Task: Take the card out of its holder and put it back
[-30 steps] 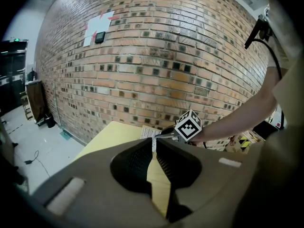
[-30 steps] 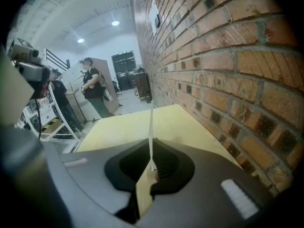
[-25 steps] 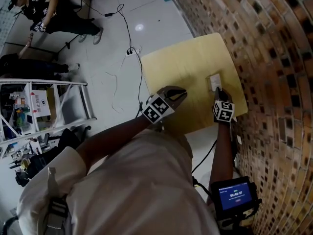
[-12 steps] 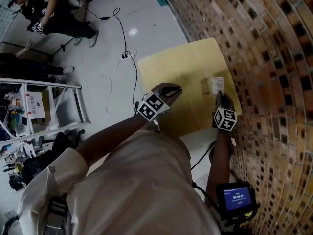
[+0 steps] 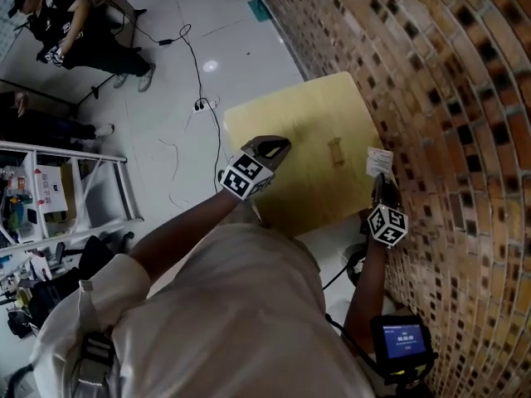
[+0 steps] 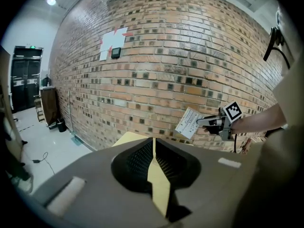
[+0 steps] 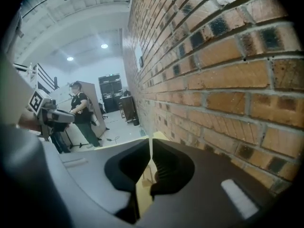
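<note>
A white printed card (image 5: 379,161) hangs in the air by the table's right edge, close to the brick wall, with my right gripper (image 5: 380,179) shut on its lower edge. The small wooden holder (image 5: 335,151) stands bare on the yellow table (image 5: 290,123), left of the card. My left gripper (image 5: 274,145) hovers at the table's left part, jaws shut with nothing in them. The left gripper view shows the card (image 6: 189,123) pinched by the right gripper (image 6: 203,122) in front of the wall. In the right gripper view the card (image 7: 151,151) appears edge-on between the jaws.
The brick wall (image 5: 431,98) runs right along the table's right side. Cables (image 5: 203,98) lie on the white floor behind the table. A metal rack (image 5: 75,189) stands at the left and a person (image 5: 75,23) sits far back. A small screen (image 5: 401,337) is strapped on the right forearm.
The card stood in the holder a second ago. My right gripper has lifted it out and drawn it right toward the wall, leaving the holder bare. The left gripper stayed over the table.
</note>
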Demonstrator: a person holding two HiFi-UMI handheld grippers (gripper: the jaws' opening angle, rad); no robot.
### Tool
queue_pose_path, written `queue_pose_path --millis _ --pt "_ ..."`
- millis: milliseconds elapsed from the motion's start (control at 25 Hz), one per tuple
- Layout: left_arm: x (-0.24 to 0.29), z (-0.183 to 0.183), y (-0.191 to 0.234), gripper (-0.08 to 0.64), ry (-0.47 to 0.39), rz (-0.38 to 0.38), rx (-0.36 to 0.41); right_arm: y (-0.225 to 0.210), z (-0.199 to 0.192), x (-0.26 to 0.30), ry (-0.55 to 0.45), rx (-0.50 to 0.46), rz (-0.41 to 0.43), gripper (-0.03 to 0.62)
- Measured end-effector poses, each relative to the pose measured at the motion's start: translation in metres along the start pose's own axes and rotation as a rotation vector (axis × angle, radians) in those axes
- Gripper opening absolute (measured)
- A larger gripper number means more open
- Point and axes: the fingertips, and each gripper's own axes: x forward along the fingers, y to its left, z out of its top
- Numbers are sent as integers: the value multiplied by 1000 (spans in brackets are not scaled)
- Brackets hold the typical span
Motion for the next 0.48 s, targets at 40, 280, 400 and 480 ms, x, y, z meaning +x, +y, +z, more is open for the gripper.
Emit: queue_pose_path --millis 40,280,400,480 --pt "-1 0 2 37 0 5 -3 -4 -1 -6 -1 4 -12 15" --pt "-7 2 20 34 -18 43 -33 -27 -14 -38 -2 35 -83 15" --pt "-11 1 30 32 -20 70 -45 -37 -22 -50 1 52 -116 15" --pt "-14 -1 35 32 -19 84 -48 -42 -27 -57 2 59 -134 14"
